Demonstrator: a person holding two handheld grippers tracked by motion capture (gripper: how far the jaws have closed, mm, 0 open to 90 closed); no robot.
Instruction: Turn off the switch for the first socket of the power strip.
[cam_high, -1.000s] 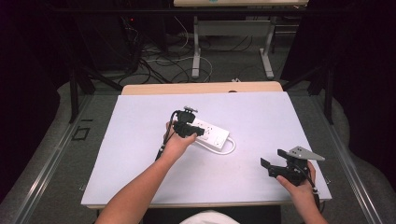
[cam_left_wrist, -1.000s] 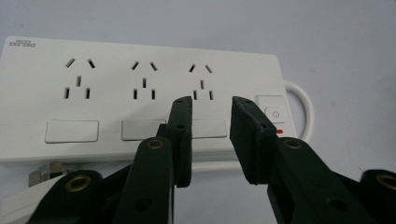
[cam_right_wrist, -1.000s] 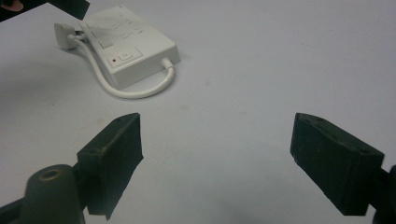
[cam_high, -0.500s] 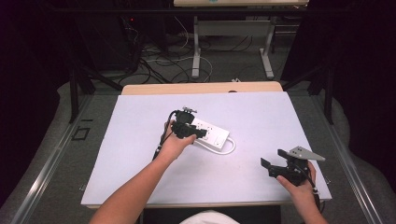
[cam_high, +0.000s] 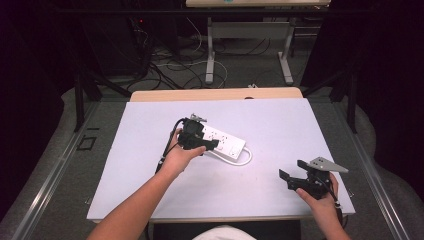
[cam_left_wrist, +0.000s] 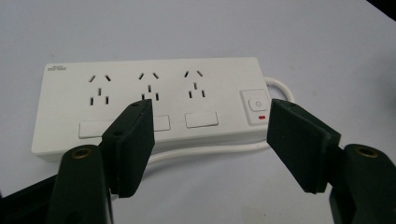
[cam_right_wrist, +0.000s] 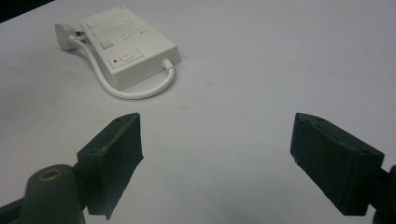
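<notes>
Left gripper view: my left gripper (cam_left_wrist: 210, 144), jaws spread, hovers over the 3-socket power strip (cam_left_wrist: 149, 100) mid-table. Right gripper (cam_high: 307, 180) spread, idle. Center on strip's body, avoid switch (cam_left_wrist: 255, 103).

We see a white-topped table (cam_high: 150, 200) on grey floor (cam_high: 55, 165), dark surroundings, a second table's metal legs (cam_high: 210, 55) beyond (loose cables (cam_high: 165, 60) tangled underneath).
</notes>
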